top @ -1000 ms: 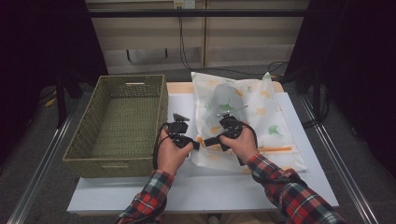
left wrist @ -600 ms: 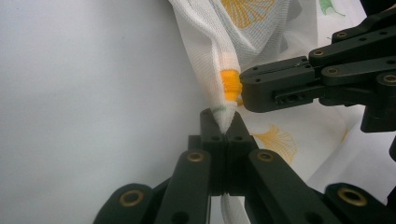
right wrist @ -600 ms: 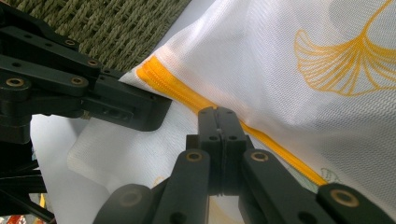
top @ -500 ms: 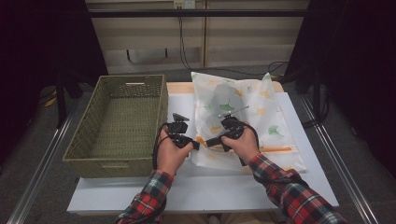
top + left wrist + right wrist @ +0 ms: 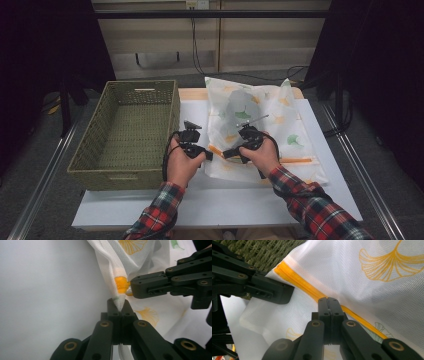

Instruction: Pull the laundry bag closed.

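Observation:
A white mesh bag [image 5: 272, 125] printed with orange and green leaves lies on the white table, and a grey shape shows through it. An orange zipper [image 5: 297, 281] runs along the bag's near edge. My left gripper [image 5: 208, 155] is shut on a pinch of mesh [image 5: 119, 305] at the bag's left corner, just below the zipper's end [image 5: 121, 284]. My right gripper [image 5: 226, 153] is shut on the zipper [image 5: 329, 301] close beside it. The two grippers point at each other, tips a small gap apart. In each gripper view the other gripper's jaws are seen nearby.
A woven green basket [image 5: 129, 131] stands at the table's left, its right wall close behind my left hand. The white table [image 5: 215, 200] has bare surface in front of the bag. Metal rails run along both sides of the table on the floor.

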The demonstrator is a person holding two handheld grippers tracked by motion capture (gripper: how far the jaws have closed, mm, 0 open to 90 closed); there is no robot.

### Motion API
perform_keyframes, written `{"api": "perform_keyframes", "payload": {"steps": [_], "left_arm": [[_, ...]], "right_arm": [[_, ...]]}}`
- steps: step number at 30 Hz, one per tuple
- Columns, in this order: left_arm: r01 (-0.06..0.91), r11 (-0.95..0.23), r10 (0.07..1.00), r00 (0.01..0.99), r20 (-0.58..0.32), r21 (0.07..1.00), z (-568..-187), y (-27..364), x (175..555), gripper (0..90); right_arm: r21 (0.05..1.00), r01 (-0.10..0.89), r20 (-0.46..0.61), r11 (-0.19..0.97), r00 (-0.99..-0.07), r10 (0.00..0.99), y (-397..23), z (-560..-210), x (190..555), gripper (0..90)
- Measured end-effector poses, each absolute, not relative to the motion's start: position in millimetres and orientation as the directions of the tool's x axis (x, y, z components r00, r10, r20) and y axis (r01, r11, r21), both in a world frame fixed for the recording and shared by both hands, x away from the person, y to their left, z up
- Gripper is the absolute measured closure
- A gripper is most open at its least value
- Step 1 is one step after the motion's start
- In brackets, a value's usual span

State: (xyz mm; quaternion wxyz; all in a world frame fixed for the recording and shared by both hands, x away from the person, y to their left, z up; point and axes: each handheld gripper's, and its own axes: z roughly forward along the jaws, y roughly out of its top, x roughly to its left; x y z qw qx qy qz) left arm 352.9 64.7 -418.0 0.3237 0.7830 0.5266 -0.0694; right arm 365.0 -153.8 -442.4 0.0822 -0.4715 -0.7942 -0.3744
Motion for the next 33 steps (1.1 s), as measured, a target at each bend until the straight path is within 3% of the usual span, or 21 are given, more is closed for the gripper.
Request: {"api": "perform_keyframes", "payload": {"steps": [33], "left_arm": [[0.871,-0.228,0.801,0.422,-0.424,0.435,-415.3,65.9,352.7,89.6]], "right_arm": [[0.511,0.817,0.477,0.267,-0.528,0.702,-168.9,-450.8,361.8,90.0]]}}
